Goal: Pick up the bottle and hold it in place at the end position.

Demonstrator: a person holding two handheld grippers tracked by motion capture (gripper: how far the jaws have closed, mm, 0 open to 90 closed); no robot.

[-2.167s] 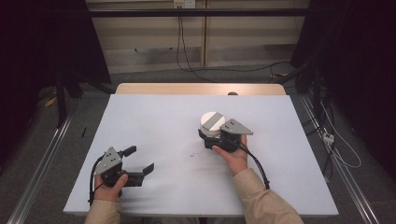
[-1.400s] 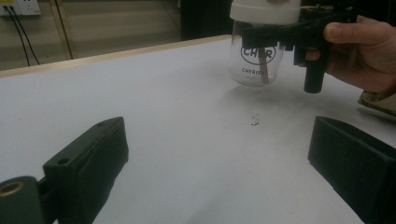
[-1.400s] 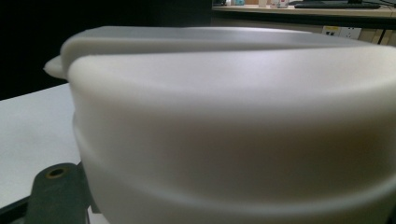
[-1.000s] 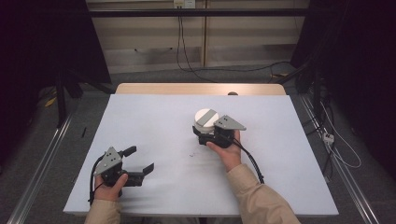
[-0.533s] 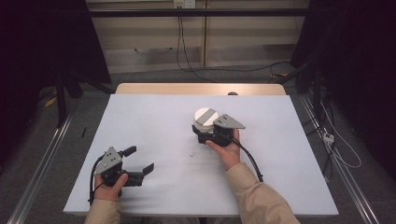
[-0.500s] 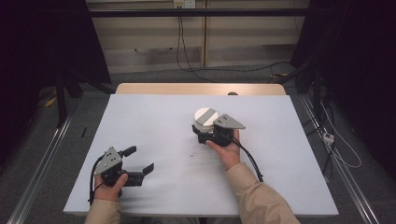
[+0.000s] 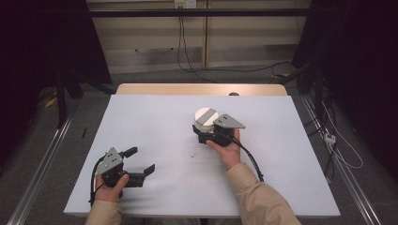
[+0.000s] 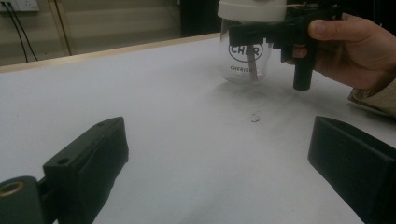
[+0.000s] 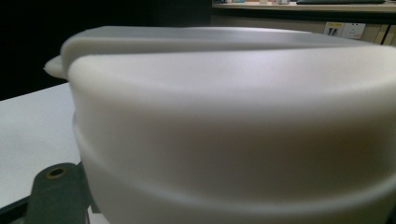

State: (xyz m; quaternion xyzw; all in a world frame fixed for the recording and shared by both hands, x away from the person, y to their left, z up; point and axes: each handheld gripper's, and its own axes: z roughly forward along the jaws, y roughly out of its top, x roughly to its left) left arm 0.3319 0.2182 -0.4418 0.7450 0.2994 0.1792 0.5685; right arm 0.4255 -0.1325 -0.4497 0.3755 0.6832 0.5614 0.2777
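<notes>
The white table (image 7: 155,122) spreads out under both my grippers, bare apart from a tiny dark speck ahead of my left jaws. On it stands a clear glass jar (image 8: 245,60) with dark lettering and a thick white lid (image 7: 205,115). It sits upright, right at the tips of my right gripper (image 7: 206,133). In the right gripper view the lid's rim sits just above and ahead of my jaws. Compared with two seconds ago, my right hand (image 7: 227,150) has drawn the jar a little toward me and to the left across the table, and over the last second it has kept the jar in one place. That tells me the carrying is done for now and the jar is set down, or close to it; in the left gripper view its base looks to meet the table, though I cannot be sure it bears its full weight. My right jaws are closed in as tight as they go, clamped on the jar just below the lid. My left gripper (image 7: 141,161) rests low on the near left part of the table, well apart from the jar, its jaws spread wide with nothing but table between them, and it has not stirred. I judge the next move is either letting go with the right or bringing the left across to work the lid.
</notes>
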